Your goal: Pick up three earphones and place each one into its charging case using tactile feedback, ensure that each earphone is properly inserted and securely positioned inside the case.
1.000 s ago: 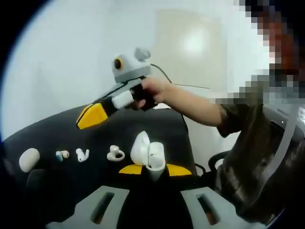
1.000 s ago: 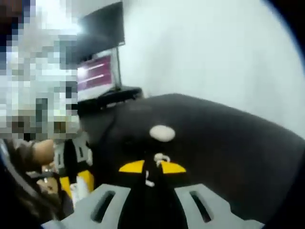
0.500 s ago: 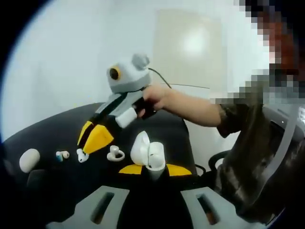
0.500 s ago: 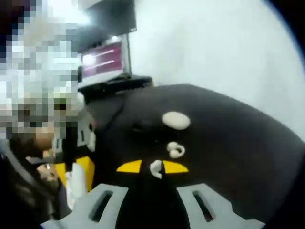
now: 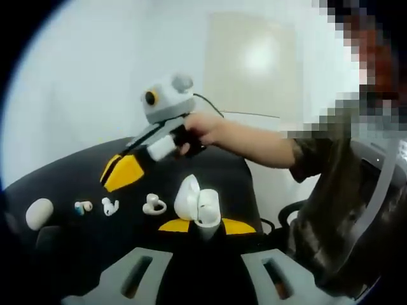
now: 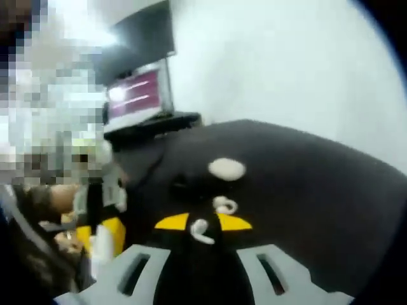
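Two grippers: left gripper (image 5: 203,227) clamps the open charging case (image 5: 198,206); right gripper (image 6: 203,223), risen from its dip half a second ago, appears closed on a stemmed earphone (image 6: 200,230). Remaining earphones lie on the black table (image 5: 70,238); insertion comes next.

Glossy white plastic case (image 5: 198,206), matt tabletop (image 5: 76,175)

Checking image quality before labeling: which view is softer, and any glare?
Right gripper view is softer: the stemmed earphone between the gripper tips and the oval case smear. Left gripper view is sharper: the open case reads cleanly, with a glare patch on the wall panel. Both bend straight lines, fisheye-style.
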Demonstrator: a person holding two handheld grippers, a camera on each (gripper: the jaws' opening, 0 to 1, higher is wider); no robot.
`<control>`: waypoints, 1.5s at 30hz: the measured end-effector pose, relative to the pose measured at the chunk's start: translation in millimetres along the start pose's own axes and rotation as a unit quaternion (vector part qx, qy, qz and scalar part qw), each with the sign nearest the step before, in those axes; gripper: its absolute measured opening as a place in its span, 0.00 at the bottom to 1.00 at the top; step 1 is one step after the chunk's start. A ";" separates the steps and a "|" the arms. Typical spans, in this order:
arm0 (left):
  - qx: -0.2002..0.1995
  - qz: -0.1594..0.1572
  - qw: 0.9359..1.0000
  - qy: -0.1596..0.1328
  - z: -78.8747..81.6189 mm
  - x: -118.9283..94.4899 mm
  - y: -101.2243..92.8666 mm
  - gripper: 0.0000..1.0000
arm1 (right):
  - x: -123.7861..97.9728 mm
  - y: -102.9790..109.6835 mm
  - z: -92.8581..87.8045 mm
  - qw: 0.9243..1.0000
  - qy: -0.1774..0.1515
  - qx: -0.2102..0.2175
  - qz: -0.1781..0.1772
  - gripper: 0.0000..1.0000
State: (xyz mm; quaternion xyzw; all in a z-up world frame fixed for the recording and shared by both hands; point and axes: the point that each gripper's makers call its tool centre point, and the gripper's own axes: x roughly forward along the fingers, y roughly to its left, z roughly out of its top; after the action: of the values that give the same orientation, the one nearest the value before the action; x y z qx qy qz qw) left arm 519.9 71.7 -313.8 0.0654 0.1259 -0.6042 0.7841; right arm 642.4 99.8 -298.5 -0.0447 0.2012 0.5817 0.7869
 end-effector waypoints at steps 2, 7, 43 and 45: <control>-0.001 -0.001 1.000 0.000 -0.2 -0.1 0.0 0.14 | 4.0 5.9 -1.9 1.000 0.004 0.010 0.013 0.19; -0.001 0.000 1.000 0.000 -0.6 -0.1 0.1 0.14 | -4.3 46.5 -3.2 0.997 0.016 0.003 0.080 0.17; 0.000 -0.001 1.000 0.000 -0.6 -1.0 -0.7 0.14 | 11.8 38.2 -28.3 0.958 0.156 -0.199 0.136 0.18; 0.000 0.000 1.000 0.000 -0.6 -0.8 -1.0 0.14 | 15.7 38.4 -28.8 0.958 0.157 -0.198 0.134 0.18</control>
State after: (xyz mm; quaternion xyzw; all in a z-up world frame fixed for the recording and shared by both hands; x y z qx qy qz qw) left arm 518.7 72.3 -314.1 0.0650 0.1257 -0.6043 0.7841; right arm 602.7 117.4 -324.3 -0.2631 0.2071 0.6955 0.6358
